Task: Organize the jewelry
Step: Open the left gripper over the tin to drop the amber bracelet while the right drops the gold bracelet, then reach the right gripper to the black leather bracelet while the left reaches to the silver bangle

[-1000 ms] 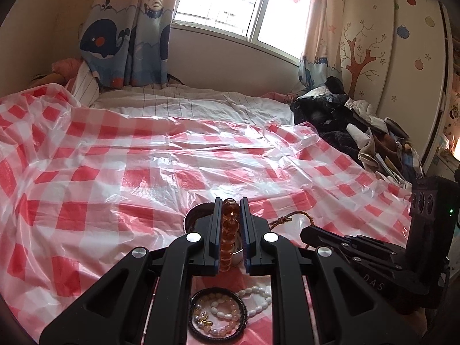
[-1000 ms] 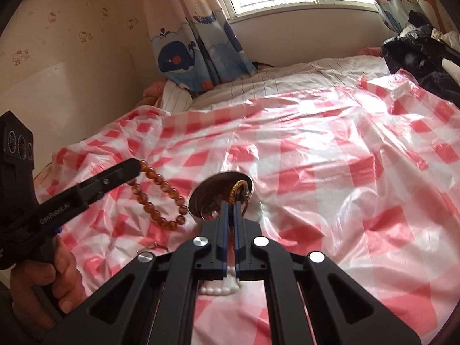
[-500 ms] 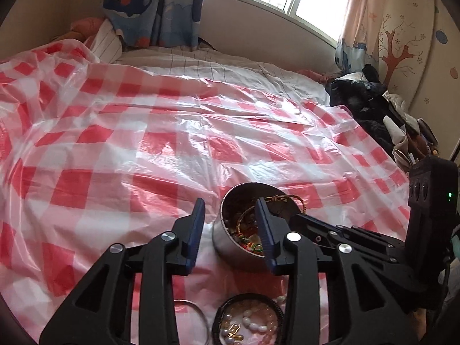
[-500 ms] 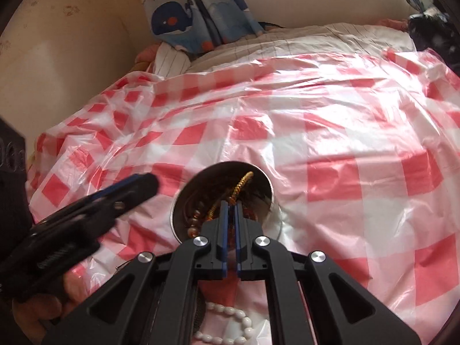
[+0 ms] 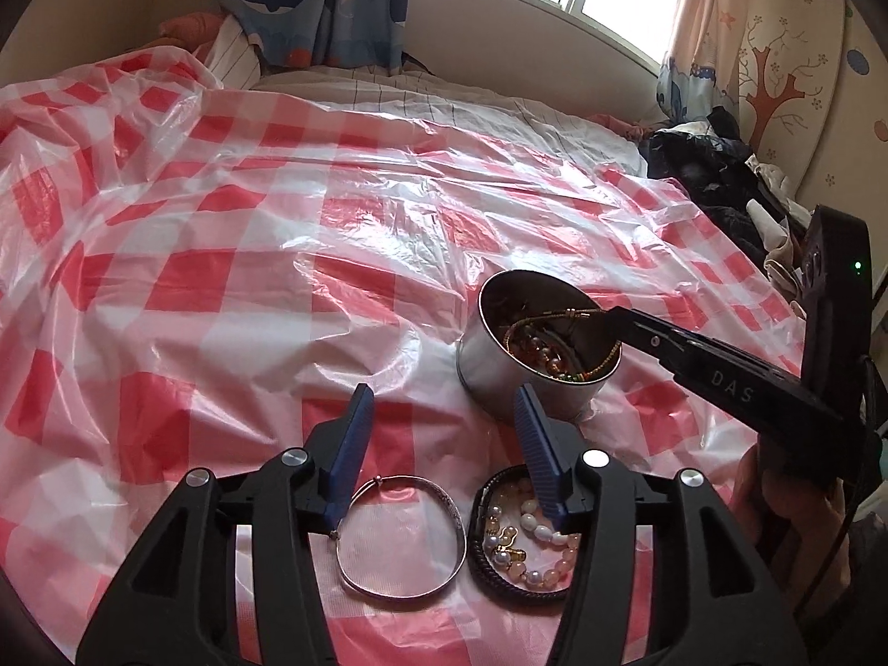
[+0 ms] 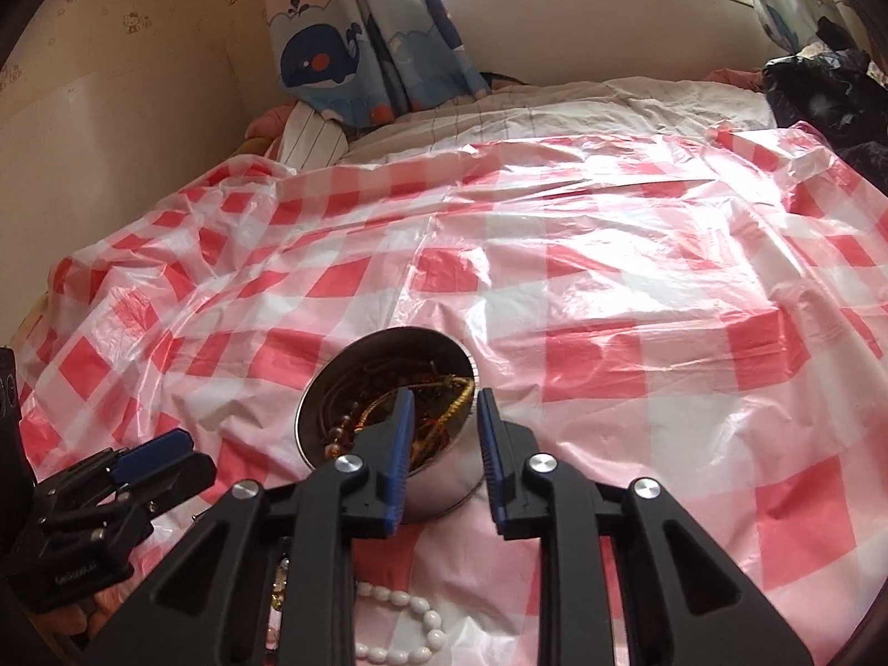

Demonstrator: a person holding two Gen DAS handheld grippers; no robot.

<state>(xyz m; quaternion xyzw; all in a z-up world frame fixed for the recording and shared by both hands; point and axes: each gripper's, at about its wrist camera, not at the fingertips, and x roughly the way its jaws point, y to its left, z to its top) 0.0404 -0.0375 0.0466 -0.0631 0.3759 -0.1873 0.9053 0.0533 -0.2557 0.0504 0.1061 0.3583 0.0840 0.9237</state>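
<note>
Checked sheet (image 5: 233, 255); right gripper (image 6: 441, 405) spread over tin (image 5: 502, 372) rim.

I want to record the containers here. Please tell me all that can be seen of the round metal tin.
The metal tin is a small round can, shiny silver outside, lidless. It stands upright on the red-checked plastic sheet. Inside lie tangled pieces: amber beads, a gold chain, dark cords. The right claw, open, straddles its near rim, one finger inside.

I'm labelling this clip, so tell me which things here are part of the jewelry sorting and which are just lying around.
Part of the job:
metal bowl
silver bangle
pearl beads
black bracelet

Lying about:
checked plastic sheet
whale curtain
clothes pile
</note>
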